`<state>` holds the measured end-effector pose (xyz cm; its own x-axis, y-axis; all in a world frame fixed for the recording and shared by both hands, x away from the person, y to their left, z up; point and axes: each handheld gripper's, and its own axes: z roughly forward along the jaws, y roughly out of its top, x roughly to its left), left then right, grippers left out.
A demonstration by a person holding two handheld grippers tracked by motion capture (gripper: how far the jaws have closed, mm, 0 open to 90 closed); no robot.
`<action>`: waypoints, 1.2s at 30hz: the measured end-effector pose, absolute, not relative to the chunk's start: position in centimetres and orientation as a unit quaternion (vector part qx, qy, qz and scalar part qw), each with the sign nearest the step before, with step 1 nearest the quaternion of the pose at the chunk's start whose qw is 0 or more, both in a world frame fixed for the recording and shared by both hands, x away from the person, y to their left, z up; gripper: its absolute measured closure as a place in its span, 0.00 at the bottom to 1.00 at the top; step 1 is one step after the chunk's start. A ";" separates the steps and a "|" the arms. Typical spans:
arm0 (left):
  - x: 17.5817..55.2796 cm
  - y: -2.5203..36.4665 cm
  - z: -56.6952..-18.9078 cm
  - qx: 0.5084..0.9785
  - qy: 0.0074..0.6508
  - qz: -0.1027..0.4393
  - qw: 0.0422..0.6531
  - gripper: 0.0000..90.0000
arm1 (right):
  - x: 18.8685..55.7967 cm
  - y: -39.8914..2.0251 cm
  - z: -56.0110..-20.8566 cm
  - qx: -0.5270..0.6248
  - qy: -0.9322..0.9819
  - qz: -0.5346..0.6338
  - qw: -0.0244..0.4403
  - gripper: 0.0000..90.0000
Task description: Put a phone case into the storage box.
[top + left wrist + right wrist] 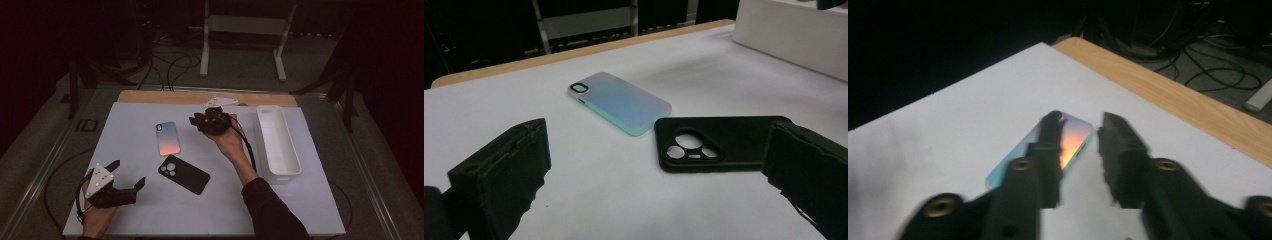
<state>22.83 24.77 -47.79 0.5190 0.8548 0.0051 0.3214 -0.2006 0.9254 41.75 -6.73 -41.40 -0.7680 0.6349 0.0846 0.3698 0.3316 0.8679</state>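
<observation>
White bin (277, 142) holds nothing visible; phone cases (168, 138) lie outside.

Dim room, grey floor (310, 65) with black cables (170, 65) trailing behind the table, a white metal stand (243, 30) on 2 feet at the back, a wooden tabletop (165, 96) under a white sheet (150, 205), darkness at both sides.

The right gripper (1078, 145) hides part of the gradient phone case (1075, 137).
</observation>
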 end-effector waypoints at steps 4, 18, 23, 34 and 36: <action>22.8 24.8 -47.8 0.724 0.406 0.276 0.485 0.00 | 42.2 -5.7 -42.2 0.311 0.810 0.480 0.130 1.00; 22.8 24.9 -47.7 0.722 0.407 0.274 0.487 0.00 | 43.1 -1.6 -44.5 0.295 0.839 0.443 0.114 1.00; 22.8 25.0 -47.7 0.721 0.408 0.275 0.488 0.00 | 43.2 -0.3 -45.5 0.295 0.844 0.437 0.103 1.00; 22.7 25.1 -47.7 0.721 0.409 0.275 0.487 0.00 | 43.3 1.8 -47.4 0.294 0.856 0.417 0.084 1.00; 22.7 25.1 -47.7 0.721 0.409 0.275 0.488 0.00 | 43.2 2.3 -47.7 0.293 0.858 0.414 0.081 1.00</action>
<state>22.70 25.13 -47.71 0.5151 0.8572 -0.0019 0.3210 -0.1909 0.9276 43.20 2.28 -47.70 -0.8152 0.5698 0.1034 0.4353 0.4850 0.7585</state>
